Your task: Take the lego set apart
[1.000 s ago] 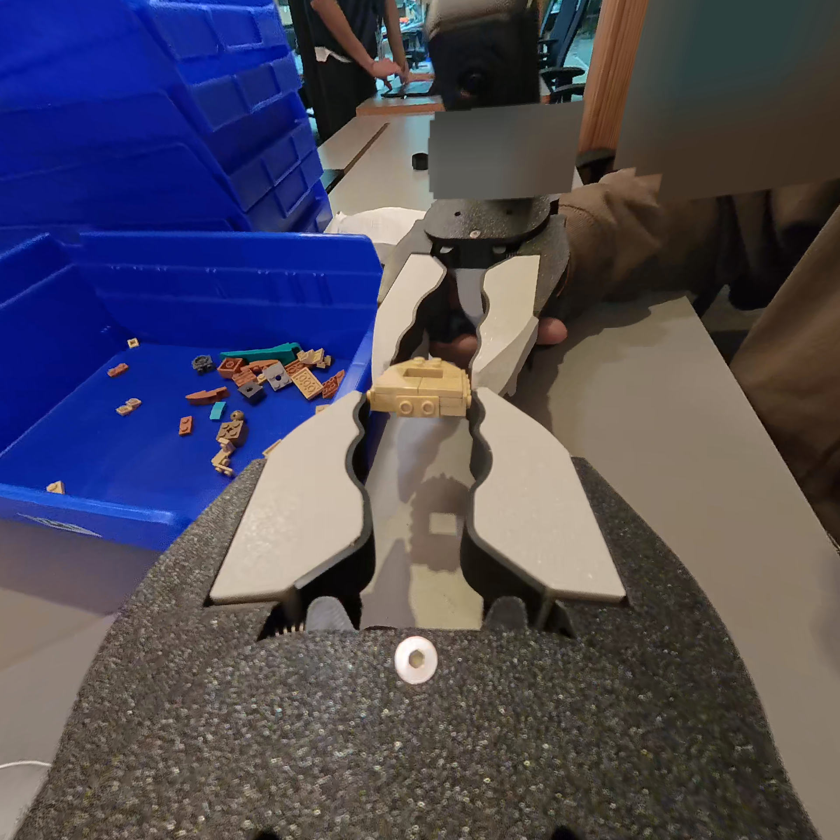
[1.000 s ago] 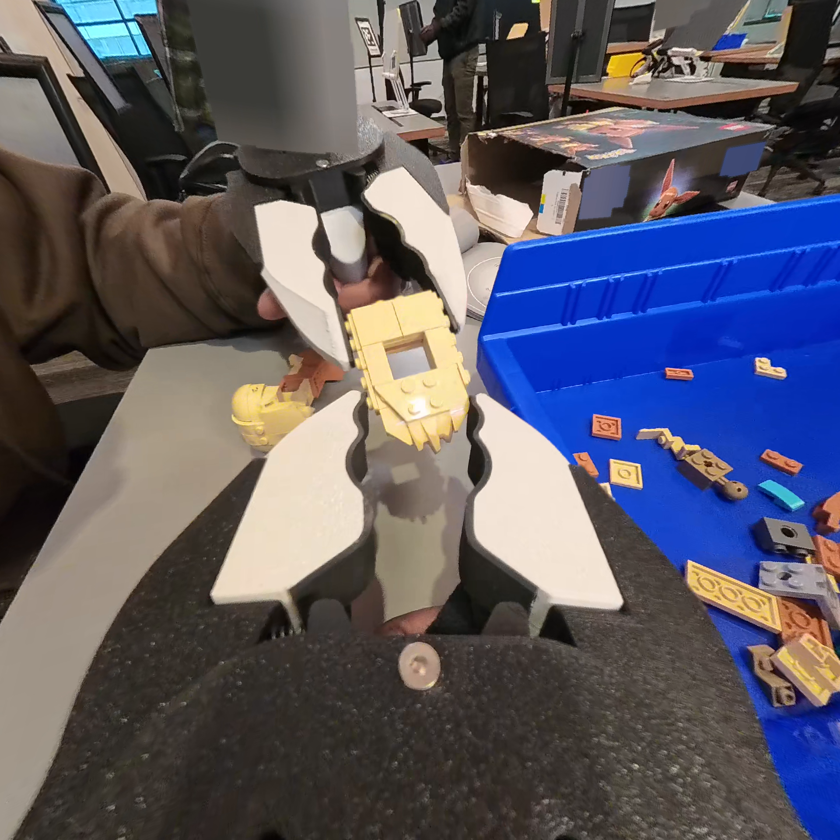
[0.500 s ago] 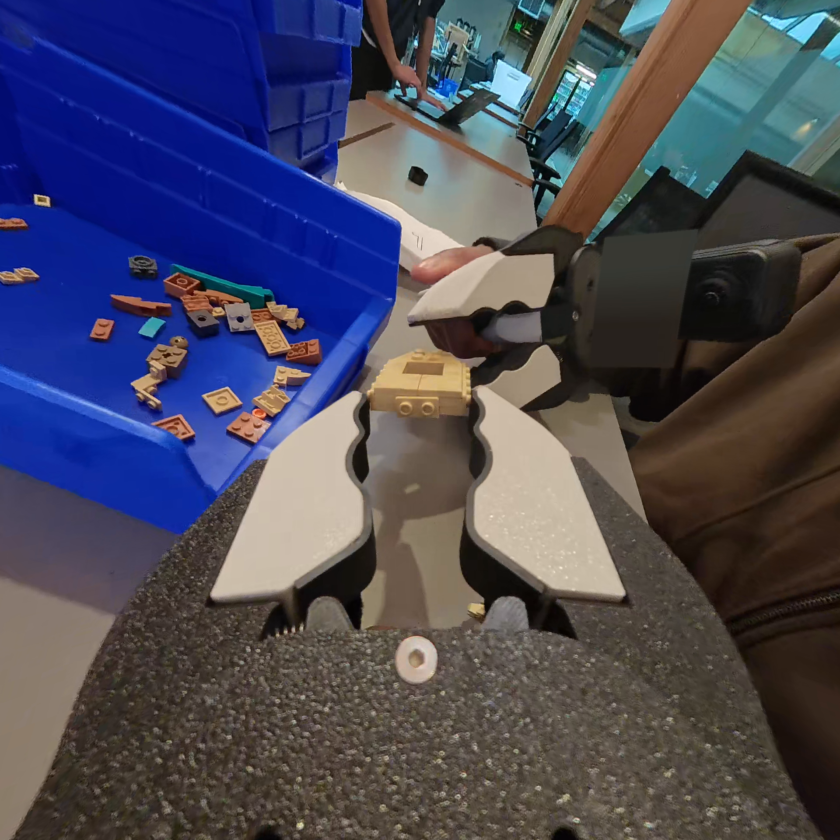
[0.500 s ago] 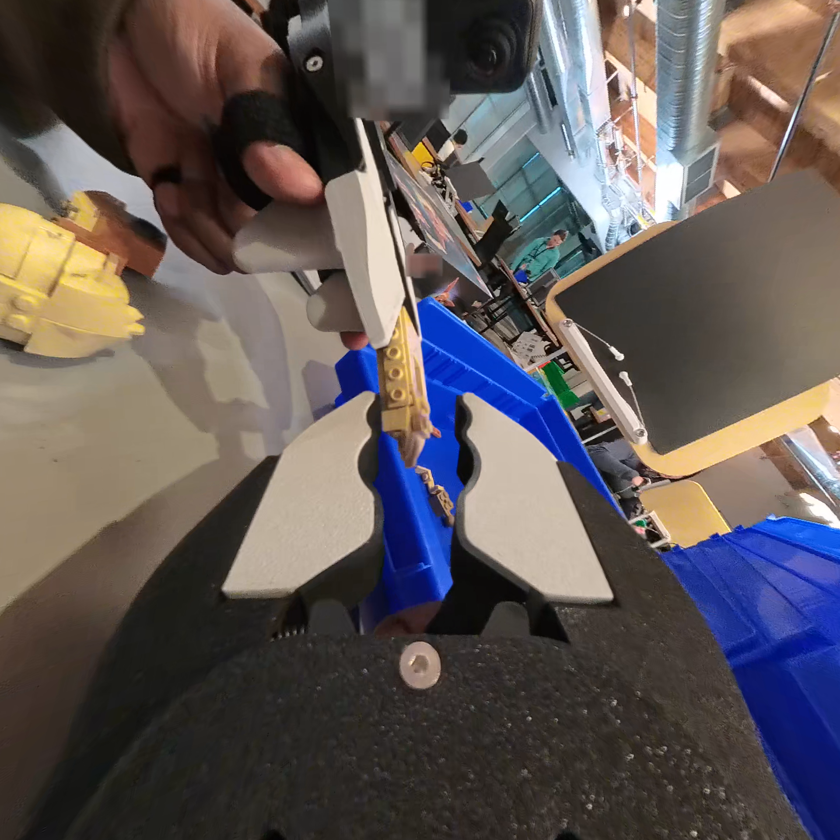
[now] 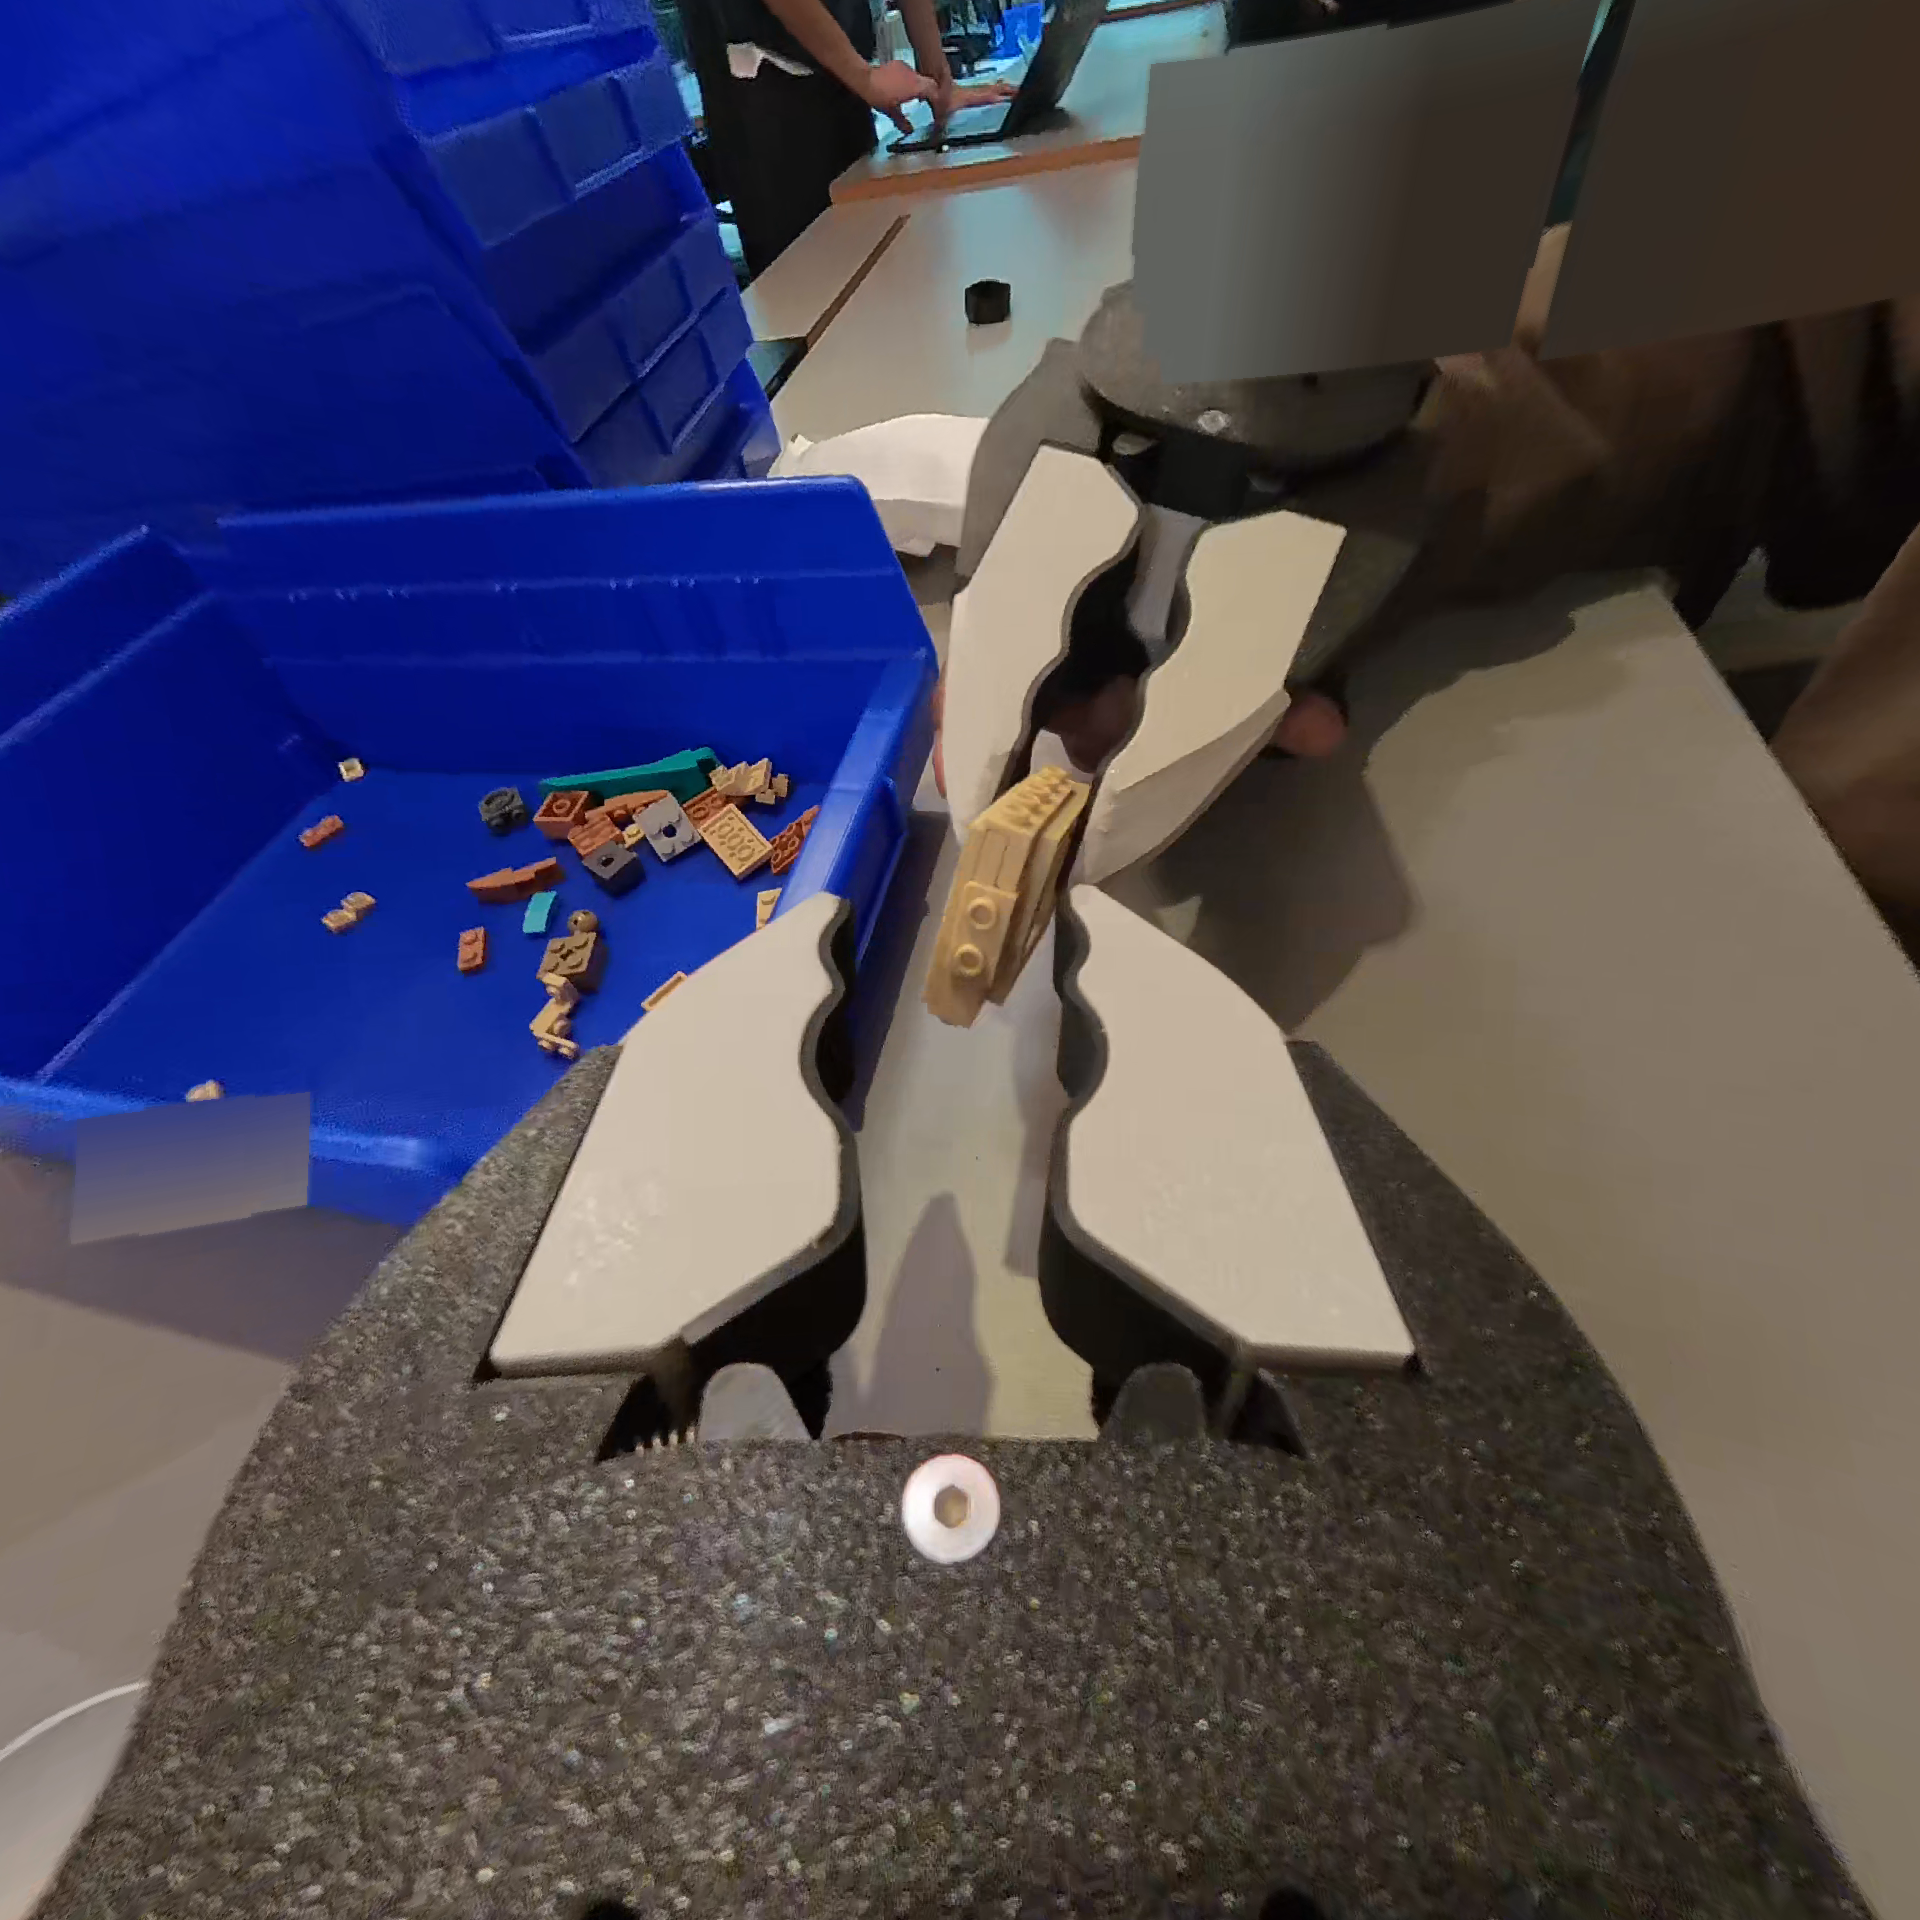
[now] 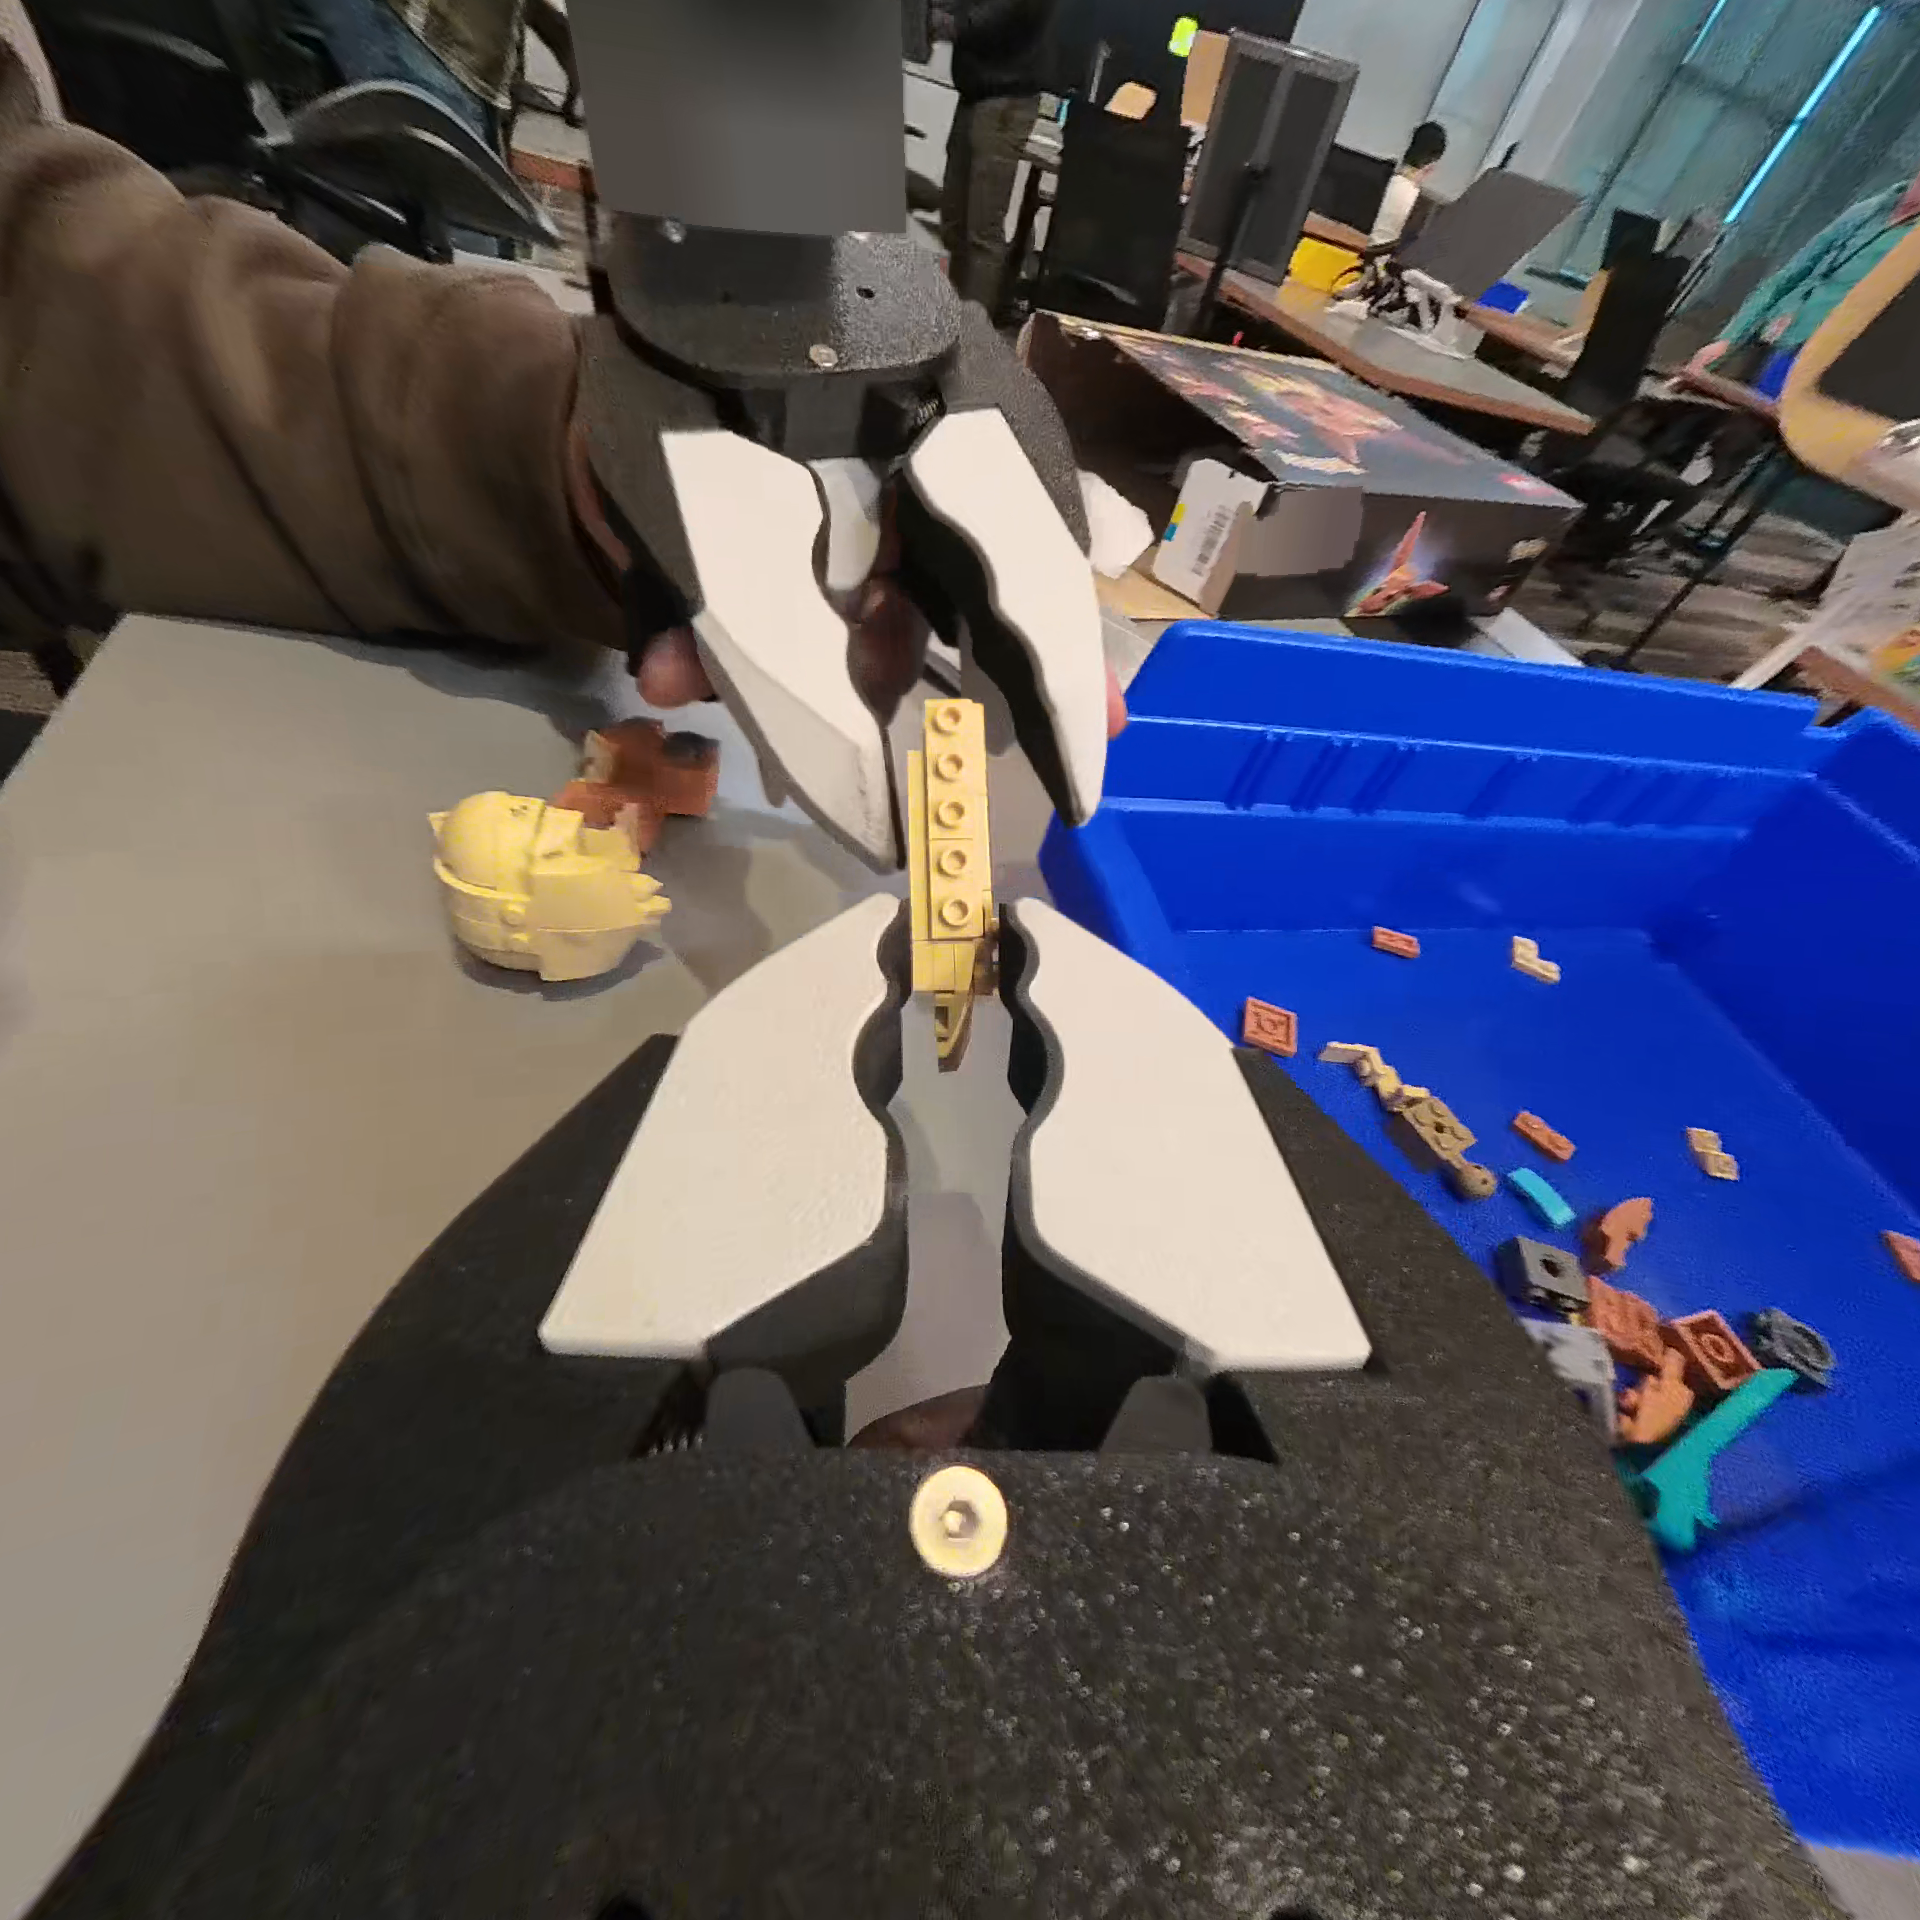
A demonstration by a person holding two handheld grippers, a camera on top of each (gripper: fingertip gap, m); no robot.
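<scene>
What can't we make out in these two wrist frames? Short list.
- Left wrist view: part of the blue bin floor, hidden behind the left gripper.
- Right wrist view: the near end of the tan brick assembly, sunk between the right gripper fingers.
- Right wrist view: the brown brick piece, partly behind the yellow rounded model.
- Both views: grey patches hide each far gripper's top.

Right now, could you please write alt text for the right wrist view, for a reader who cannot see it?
The right gripper pinches a flat tan brick assembly held on edge above a grey table, while the left gripper faces it with open fingers on either side of the piece. A yellow brick model lies left; a blue bin with loose bricks stands right.
</scene>
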